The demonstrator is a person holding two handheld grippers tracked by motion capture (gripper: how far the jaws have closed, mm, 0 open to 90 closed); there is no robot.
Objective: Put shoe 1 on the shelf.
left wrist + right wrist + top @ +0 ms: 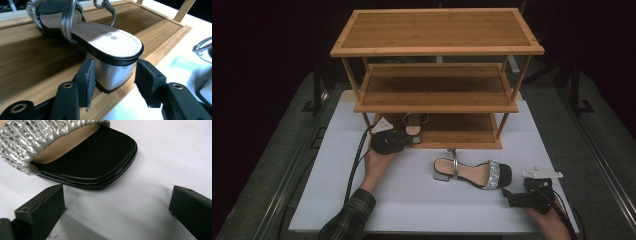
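- High view: the left claw point(404, 137) is seen at the front edge of the rack's bottom shelf point(462, 135), where one sandal point(413, 125) stands.
- Left gripper view: the jaws straddle that sandal's silver heel point(113, 73), partly closed, the pads not pressing.
- The second sandal point(472, 172) lies near the bench's point(412, 200) front right corner; the right claw point(507, 192) is held wide open and empty beside its toe.

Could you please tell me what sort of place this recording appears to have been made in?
Probably a staged recording bench, not a home: a three-tier bamboo shoe rack stands on a white-covered table against a black backdrop, with one silver-strapped block-heel sandal on the bottom shelf and its mate on the table.
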